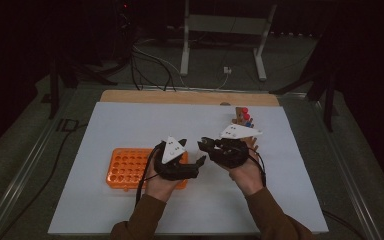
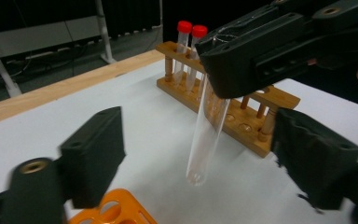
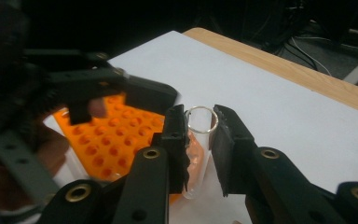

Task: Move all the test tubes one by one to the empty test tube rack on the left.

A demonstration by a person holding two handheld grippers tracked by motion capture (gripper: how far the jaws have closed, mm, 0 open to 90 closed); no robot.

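From the high view we judge the job barely begun: our right gripper (image 1: 206, 144) and left gripper (image 1: 196, 161) meet mid-table between the orange plastic many-holed rack (image 1: 125, 167) and the wooden tube stand (image 1: 241, 118), with no tube seen in the orange rack yet. In the left gripper view, the left jaws stand apart around, not touching, the clear uncapped glass test tube (image 2: 206, 135), which the right gripper clamps near its rim. In the right gripper view, its pads pinch that tube (image 3: 199, 140) upright above the table; we read no labels or writing.

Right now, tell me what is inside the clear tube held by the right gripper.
The clear tube looks empty; its open mouth is uncapped. The right gripper clamps its upper part, whose walls the pads cover.
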